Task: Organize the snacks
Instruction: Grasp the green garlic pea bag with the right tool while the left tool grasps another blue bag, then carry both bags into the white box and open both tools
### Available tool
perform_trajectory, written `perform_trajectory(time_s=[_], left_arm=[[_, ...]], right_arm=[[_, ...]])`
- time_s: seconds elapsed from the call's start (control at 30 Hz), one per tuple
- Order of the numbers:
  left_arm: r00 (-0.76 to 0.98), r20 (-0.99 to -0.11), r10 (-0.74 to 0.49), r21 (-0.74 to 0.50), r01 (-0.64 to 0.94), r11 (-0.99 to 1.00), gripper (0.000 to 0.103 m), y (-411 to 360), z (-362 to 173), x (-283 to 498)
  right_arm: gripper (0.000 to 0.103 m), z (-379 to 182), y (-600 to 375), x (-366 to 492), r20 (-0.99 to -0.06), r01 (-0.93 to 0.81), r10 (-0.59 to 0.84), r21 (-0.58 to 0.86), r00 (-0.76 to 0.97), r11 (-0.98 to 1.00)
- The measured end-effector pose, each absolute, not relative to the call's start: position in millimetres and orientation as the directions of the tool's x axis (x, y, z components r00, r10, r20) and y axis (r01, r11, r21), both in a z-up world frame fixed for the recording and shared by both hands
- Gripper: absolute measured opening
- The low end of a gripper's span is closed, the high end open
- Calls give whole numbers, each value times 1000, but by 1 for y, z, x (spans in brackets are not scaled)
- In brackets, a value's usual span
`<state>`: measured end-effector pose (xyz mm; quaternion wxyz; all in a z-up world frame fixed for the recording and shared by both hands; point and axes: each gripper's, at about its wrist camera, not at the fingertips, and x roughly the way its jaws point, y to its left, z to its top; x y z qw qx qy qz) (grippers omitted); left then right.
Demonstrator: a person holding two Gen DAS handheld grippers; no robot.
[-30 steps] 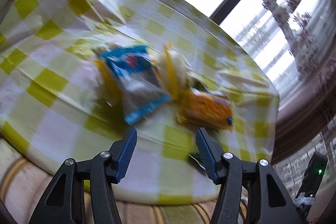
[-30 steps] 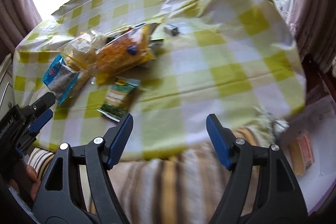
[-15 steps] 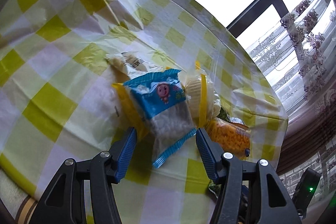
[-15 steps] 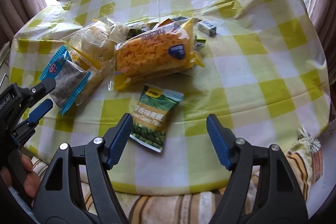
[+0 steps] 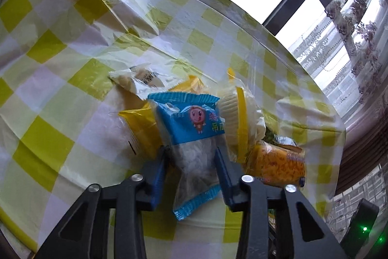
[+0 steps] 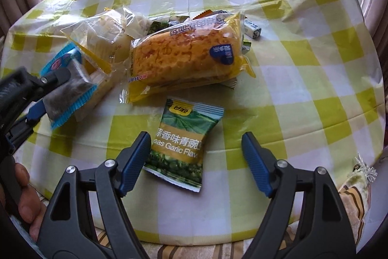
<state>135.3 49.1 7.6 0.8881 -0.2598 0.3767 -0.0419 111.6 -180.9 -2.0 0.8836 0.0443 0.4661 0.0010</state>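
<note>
The blue-and-clear plastic snack packet with a pink cartoon face [image 5: 194,137] lies at the near end of a heap of wrapped snacks on the yellow-and-white checked tablecloth [image 5: 60,45], and the left gripper [image 5: 191,159] has its blue-padded fingers closed against the packet's clear lower half. Beside it sits the orange-yellow cake wrapper [image 6: 184,57]. The right gripper [image 6: 196,152] hovers with fingers spread wide – empty – over the green garlic-pea sachet [image 6: 184,142].
</note>
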Motion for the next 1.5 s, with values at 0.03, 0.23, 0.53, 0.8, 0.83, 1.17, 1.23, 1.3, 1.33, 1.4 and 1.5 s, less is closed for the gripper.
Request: perform_trajectory(time_s=[0.03, 0.23, 0.53, 0.8, 0.83, 1.17, 1.23, 1.3, 1.33, 1.4, 1.5], left_arm=[[716, -642, -272, -496, -118, 860, 35, 50, 7, 134], [727, -616, -303, -522, -89, 848, 27, 51, 8, 122], [735, -596, -323, -545, -75, 835, 24, 53, 11, 102], [737, -587, -334, -549, -60, 834, 23, 50, 16, 83], [738, -586, -336, -549, -57, 834, 23, 49, 17, 81], [726, -569, -386, -549, 15, 836, 23, 28, 26, 61], [718, -565, -406, -554, 34, 832, 23, 21, 28, 59], [707, -559, -432, -565, 56, 823, 23, 13, 29, 56], [702, -558, -443, -568, 67, 821, 23, 8, 30, 54], [688, -554, -470, -571, 98, 815, 23, -4, 32, 51], [661, -548, -512, -578, 143, 804, 23, -25, 35, 47]], right_arm=[[76, -2, -180, 111, -820, 38, 41, 76, 571, 996], [43, 0, -183, 106, -806, 46, 37, 80, 591, 996], [40, 3, -184, 99, -798, 37, 61, 103, 599, 994], [39, 13, -185, 87, -776, 35, 49, 91, 629, 995], [39, 14, -185, 85, -773, 36, 44, 86, 633, 996], [39, 27, -199, 60, -753, 58, 17, 73, 658, 996], [39, 29, -207, 53, -753, 68, 17, 82, 658, 994], [39, 31, -217, 46, -752, 82, 24, 103, 659, 991], [39, 33, -223, 43, -750, 90, 24, 110, 661, 990], [39, 36, -232, 37, -745, 104, 20, 119, 667, 987], [39, 42, -246, 27, -740, 123, 9, 124, 672, 985]])
